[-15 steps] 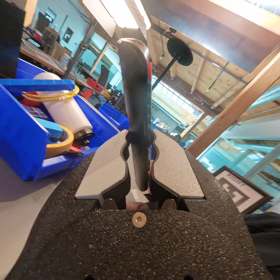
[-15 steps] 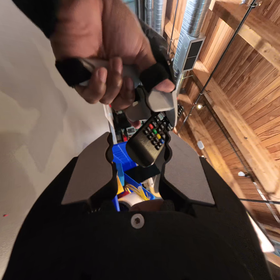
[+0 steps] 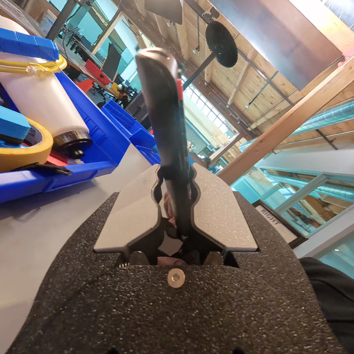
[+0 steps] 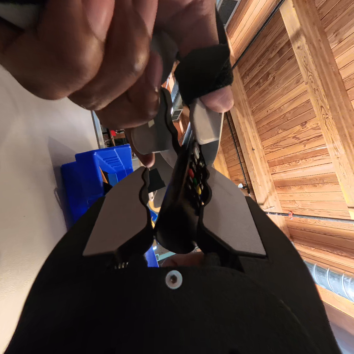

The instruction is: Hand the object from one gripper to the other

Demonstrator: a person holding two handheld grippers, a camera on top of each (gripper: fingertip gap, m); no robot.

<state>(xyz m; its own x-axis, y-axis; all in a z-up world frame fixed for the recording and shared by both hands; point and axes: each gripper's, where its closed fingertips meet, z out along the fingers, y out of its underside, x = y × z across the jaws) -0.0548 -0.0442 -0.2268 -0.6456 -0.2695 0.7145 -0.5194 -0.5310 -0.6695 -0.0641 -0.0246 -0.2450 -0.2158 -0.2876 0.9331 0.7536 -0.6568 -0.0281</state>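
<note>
At the left of the left wrist view, the blue plastic bin (image 3: 92, 134) sits on the pale grey bench (image 3: 38, 239), holding a white cylindrical bottle (image 3: 42, 99) and a roll of yellow tape (image 3: 34, 151) — leave it alone; the handover happens clear of it. In the middle of that frame your left gripper (image 3: 175, 172) is pinched on the slim black remote control with coloured buttons (image 3: 162, 107), gripping it near its lower end so the long body stands up toward the ceiling.

In the right wrist view, your hand (image 4: 92, 57) fills the upper left, wrapped round the left gripper's handle. Below centre, the right gripper (image 4: 176, 176) is spread around the remote's free end: the button face lies against the right-hand finger (image 4: 226, 210), while a clear gap shows beside the left-hand finger (image 4: 122, 210).

So you are in the closing step, I judge. Squeeze the right gripper evenly until both fingers bear on the remote's flat faces — the body sits a little skewed between them, so straighten your wrist first or it may twist as they meet. Keep the left gripper clamped until the right feels firm, then let go and draw it straight back along the remote's length, not sideways.
</note>
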